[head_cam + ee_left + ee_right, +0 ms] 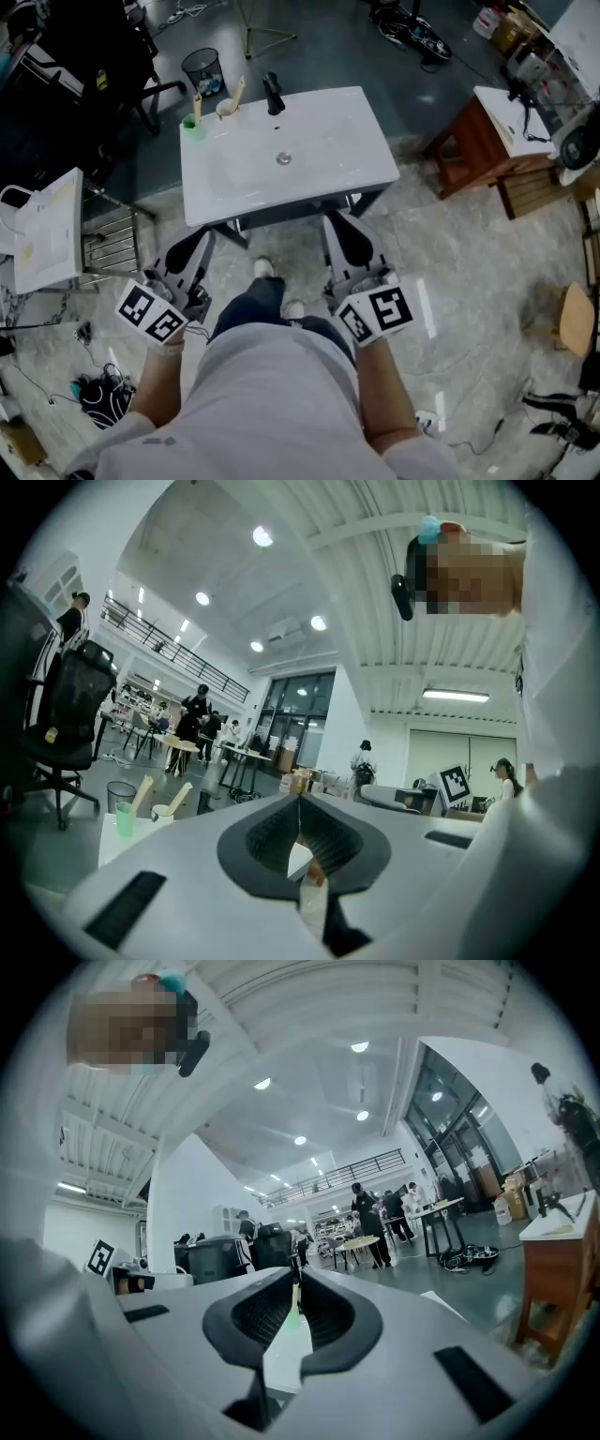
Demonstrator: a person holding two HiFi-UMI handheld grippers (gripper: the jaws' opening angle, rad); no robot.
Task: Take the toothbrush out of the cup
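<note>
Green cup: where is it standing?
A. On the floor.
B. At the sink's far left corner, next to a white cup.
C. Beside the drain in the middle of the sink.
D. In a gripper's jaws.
B: the green cup stands at the far left corner of the sink, with the white cup right beside it.

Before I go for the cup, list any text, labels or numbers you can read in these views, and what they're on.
No words or numbers can be read in any view.
On the left gripper and right gripper cubes: square markers, black-and-white patterns only, no letters.
In the left gripper view, a marker board: pattern only.
On the boxes at the head view's top right: print too small to read.
</note>
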